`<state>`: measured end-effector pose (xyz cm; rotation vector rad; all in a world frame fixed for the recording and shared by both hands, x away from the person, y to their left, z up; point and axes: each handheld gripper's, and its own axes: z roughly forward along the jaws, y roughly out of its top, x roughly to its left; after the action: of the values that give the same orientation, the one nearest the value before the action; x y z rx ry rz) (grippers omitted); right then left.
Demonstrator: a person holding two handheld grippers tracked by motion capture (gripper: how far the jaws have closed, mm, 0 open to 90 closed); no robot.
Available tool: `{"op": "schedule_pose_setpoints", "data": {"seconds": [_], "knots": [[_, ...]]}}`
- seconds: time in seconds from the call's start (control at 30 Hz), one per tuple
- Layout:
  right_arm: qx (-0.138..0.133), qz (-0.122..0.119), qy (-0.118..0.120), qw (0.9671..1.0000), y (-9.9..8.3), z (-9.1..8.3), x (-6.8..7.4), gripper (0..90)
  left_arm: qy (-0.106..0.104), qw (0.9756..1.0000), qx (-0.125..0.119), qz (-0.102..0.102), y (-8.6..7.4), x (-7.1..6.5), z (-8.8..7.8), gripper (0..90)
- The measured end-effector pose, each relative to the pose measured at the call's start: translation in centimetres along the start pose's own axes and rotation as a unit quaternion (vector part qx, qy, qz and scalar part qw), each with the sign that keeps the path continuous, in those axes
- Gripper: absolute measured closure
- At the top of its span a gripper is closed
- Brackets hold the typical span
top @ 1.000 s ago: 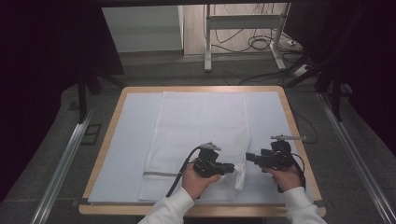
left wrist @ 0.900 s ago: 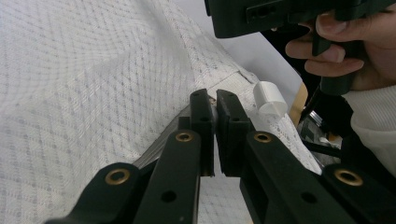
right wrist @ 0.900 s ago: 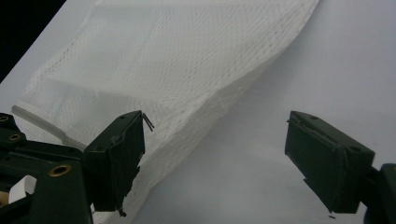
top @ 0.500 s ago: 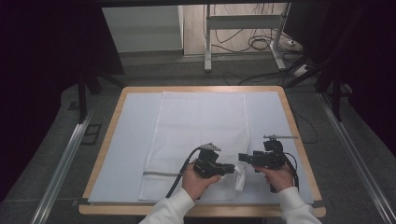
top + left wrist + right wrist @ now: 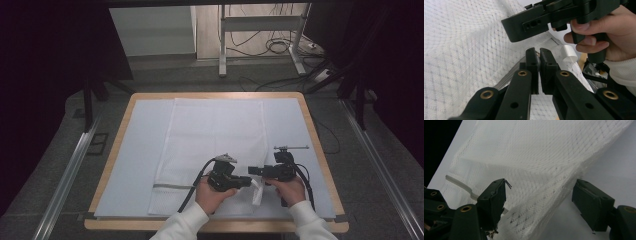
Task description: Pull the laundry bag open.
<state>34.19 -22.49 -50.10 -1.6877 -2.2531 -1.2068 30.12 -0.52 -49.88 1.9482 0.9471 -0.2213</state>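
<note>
A white mesh laundry bag (image 5: 210, 150) lies flat on the pale sheet (image 5: 135, 165) that covers the tabletop (image 5: 320, 150), its zippered end toward the near edge, its near right corner lifted off the sheet between the two tools; the left gripper (image 5: 538, 53) has its jaws pressed together on the grey zipper band (image 5: 509, 76) at that corner, with the white tab (image 5: 569, 53) just beyond them; the right gripper (image 5: 539, 197) has its jaws wide apart, a raised fold of mesh hanging between them without being pinched; the step in hand looks like taking a second hold on the bag's edge beside the first. To do it well, the right jaws should probably slide further onto the hem rather than the loose open weave, since thin mesh is likely to slip or snag; the left hold should stay firm and level so the zipper band is taut; the right should close only once the fold sits deep between its pads, then both can draw apart gently.
</note>
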Motion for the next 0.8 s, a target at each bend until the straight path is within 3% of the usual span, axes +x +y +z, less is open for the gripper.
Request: {"op": "schedule_pose_setpoints", "data": {"seconds": [0.2, 0.47, 0.8], "knots": [[0.007, 0.007, 0.006, 0.9999, -0.1, 0.7, 0.0, 33.1, 0.000, 1.0000, 0.001, 0.001, 0.0, 0.0, 0.1, 86.9], [0.020, 0.007, 0.029, 0.9994, -0.2, 1.4, 0.1, 48.3, -0.001, 1.0000, 0.002, 0.001, -0.1, -0.1, 0.2, 87.0], [0.039, -0.015, 0.048, 0.9980, -0.3, 1.6, 0.2, 83.0, 0.000, 1.0000, 0.005, -0.001, -0.2, -0.1, 0.6, 87.0]]}}
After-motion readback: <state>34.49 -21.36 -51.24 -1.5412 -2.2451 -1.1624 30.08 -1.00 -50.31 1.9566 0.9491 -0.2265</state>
